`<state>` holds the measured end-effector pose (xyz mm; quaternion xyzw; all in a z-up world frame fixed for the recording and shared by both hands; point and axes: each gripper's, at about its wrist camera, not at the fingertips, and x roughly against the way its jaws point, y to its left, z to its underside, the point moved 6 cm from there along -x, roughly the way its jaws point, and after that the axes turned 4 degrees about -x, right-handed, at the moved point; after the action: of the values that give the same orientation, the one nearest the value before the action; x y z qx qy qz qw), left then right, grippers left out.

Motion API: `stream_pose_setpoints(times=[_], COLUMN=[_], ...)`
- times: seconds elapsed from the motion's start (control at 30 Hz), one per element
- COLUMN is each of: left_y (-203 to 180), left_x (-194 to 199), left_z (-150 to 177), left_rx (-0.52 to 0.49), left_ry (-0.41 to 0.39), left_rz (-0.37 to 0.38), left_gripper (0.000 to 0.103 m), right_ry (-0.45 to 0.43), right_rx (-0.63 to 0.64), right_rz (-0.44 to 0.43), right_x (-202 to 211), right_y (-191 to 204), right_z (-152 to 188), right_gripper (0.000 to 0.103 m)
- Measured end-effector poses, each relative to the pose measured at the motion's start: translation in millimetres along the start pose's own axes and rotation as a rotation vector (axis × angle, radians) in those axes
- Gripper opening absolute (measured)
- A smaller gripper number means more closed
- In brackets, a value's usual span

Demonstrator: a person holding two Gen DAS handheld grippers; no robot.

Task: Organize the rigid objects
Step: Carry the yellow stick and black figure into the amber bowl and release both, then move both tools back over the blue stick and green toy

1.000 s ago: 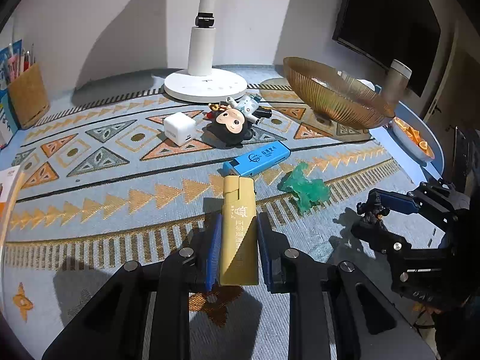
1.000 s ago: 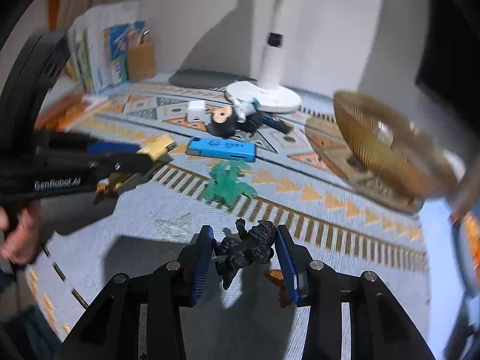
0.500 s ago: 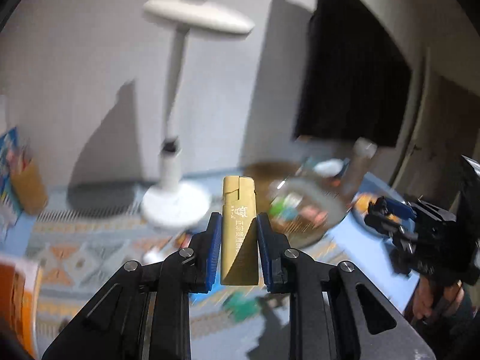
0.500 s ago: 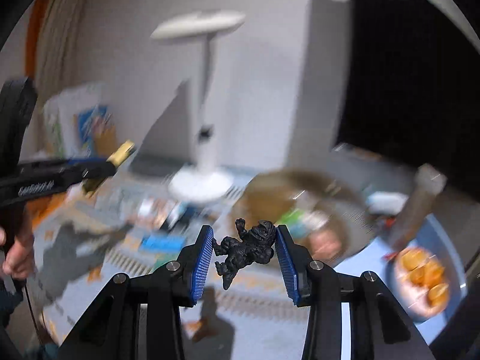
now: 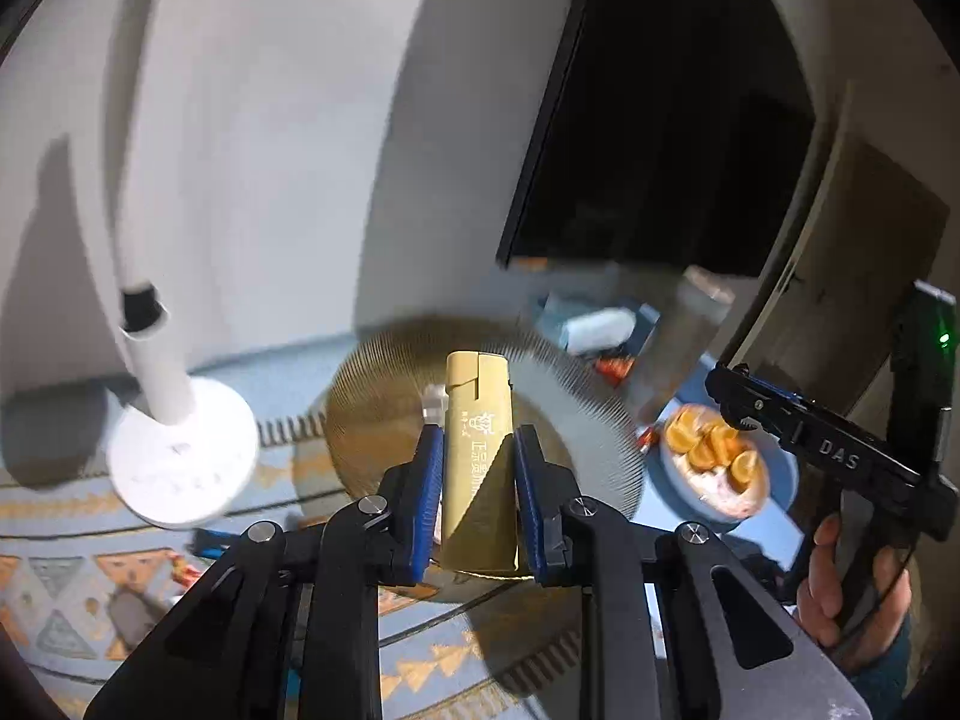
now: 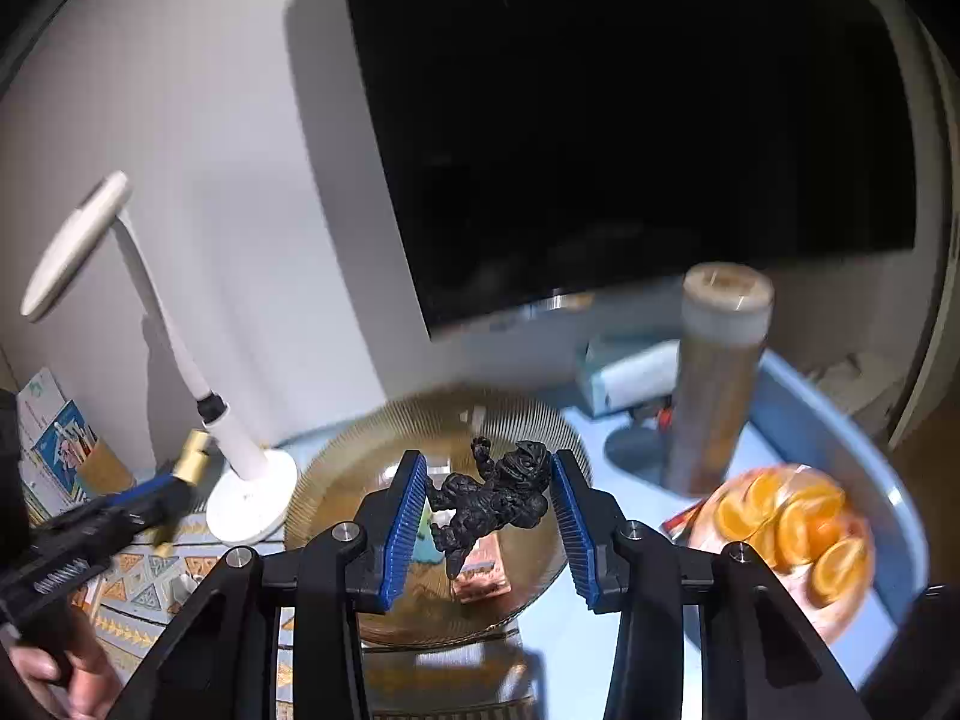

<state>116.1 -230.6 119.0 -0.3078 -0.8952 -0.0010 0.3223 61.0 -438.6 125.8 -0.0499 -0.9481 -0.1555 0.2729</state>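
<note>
My left gripper (image 5: 477, 468) is shut on a gold lighter (image 5: 478, 468), held upright above the ribbed amber glass bowl (image 5: 372, 408). My right gripper (image 6: 489, 501) is shut on a black monster figurine (image 6: 492, 501), held over the same bowl (image 6: 348, 480). A small copper-coloured block (image 6: 483, 570) and a pale green piece lie inside the bowl. The right gripper also shows in the left wrist view (image 5: 798, 420), and the left gripper with the lighter (image 6: 192, 459) shows in the right wrist view.
A white desk lamp (image 5: 180, 456) stands left of the bowl on the patterned mat (image 5: 54, 588). A plate of orange slices (image 6: 792, 528), a tall cylindrical container (image 6: 714, 384) and a dark monitor (image 6: 630, 120) stand to the right and behind.
Both grippers have lifted off the mat and moved forward to the bowl, still holding the lighter and the figurine. The views now tilt up toward the wall and monitor.
</note>
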Motion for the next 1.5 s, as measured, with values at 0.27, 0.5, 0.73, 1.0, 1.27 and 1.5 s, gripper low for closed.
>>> stream_pose_setpoints(times=[0.27, 0.5, 0.73, 1.0, 1.27, 1.5], left_y=[-14, -12, 8, 62, 149, 189], left_x=[-65, -33, 45, 164, 194, 134], left_z=[23, 0, 18, 41, 113, 197], left_rx=[-0.050, -0.054, -0.098, -0.057, 0.086, 0.098], left_ry=[0.130, -0.023, -0.065, -0.161, -0.133, 0.036], left_rz=[-0.029, -0.041, -0.063, -0.210, -0.389, -0.456], left_gripper=[0.021, 0.096, 0.096, 0.102, 0.102, 0.101], right_ry=[0.119, 0.082, 0.069, 0.065, 0.158, 0.211], right_rx=[-0.004, -0.005, -0.006, 0.073, 0.116, 0.219], right_rz=[0.100, 0.138, 0.058, -0.137, -0.243, -0.186], right_x=[-56, -60, -17, 31, 34, -7], right_y=[-21, -27, 2, 83, 152, 160], right_z=[19, -1, 16, 55, 127, 193], right_gripper=[0.042, 0.070, 0.072, 0.090, 0.095, 0.095])
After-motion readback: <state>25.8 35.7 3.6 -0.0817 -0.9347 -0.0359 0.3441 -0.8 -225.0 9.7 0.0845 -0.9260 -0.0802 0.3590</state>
